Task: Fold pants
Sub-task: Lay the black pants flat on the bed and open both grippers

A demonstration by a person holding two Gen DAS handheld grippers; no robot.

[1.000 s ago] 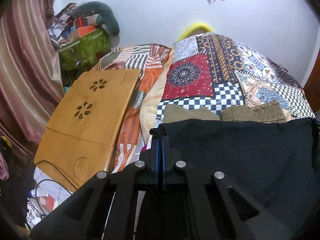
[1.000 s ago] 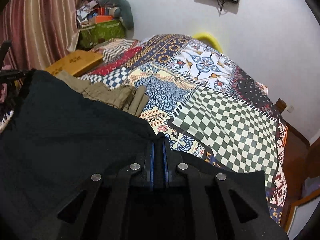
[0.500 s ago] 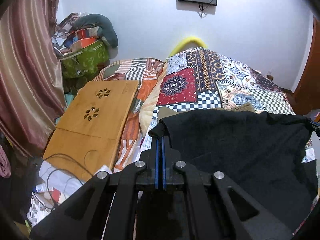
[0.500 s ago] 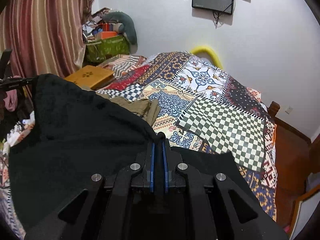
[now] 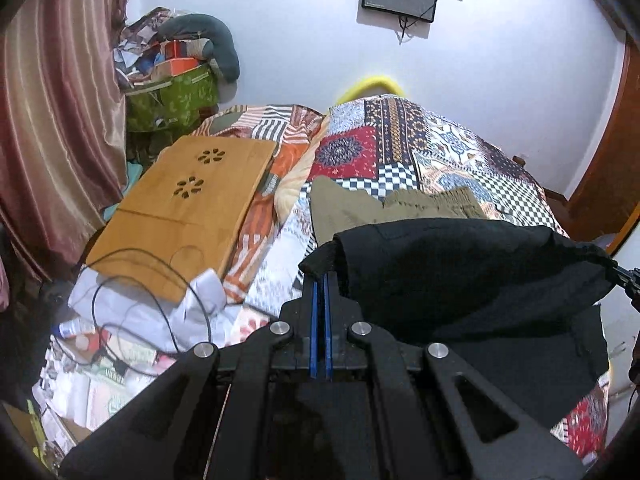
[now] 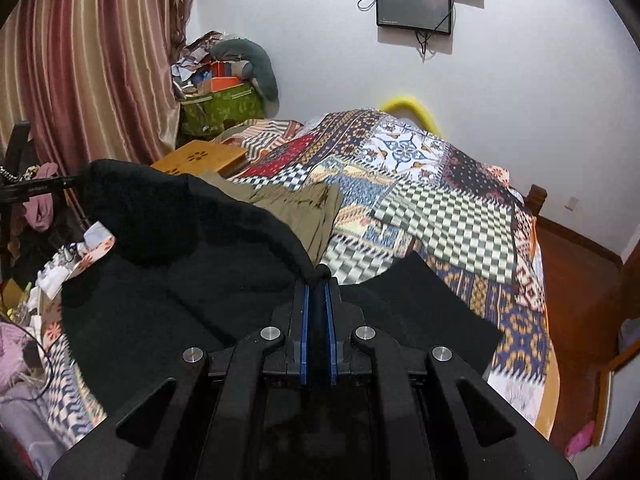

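Note:
Black pants [image 5: 460,276] hang stretched between both grippers above the near end of the bed. My left gripper [image 5: 320,276] is shut on one corner of their top edge. The other corner is pinched in my right gripper [image 6: 318,280], which is also shut; the cloth [image 6: 168,264] sags down to the left of it. In the left wrist view the right gripper's tip [image 5: 624,276] shows at the far right edge, and in the right wrist view the left gripper's tip [image 6: 40,188] shows at the far left. The pants' lower part is hidden below both grippers.
Olive-green pants [image 5: 384,208] [image 6: 304,208] lie folded on the patchwork bedspread [image 5: 400,148] [image 6: 420,200] beyond the black cloth. A wooden lap desk [image 5: 188,212] lies left of the bed, with a cable and clutter on the floor [image 5: 120,340]. A red curtain [image 6: 80,72] hangs at left, a wooden door [image 5: 612,160] at right.
Both grippers have drawn back from the bed and risen, carrying the black pants with them. The folded olive pants and more of the floor clutter have come into view.

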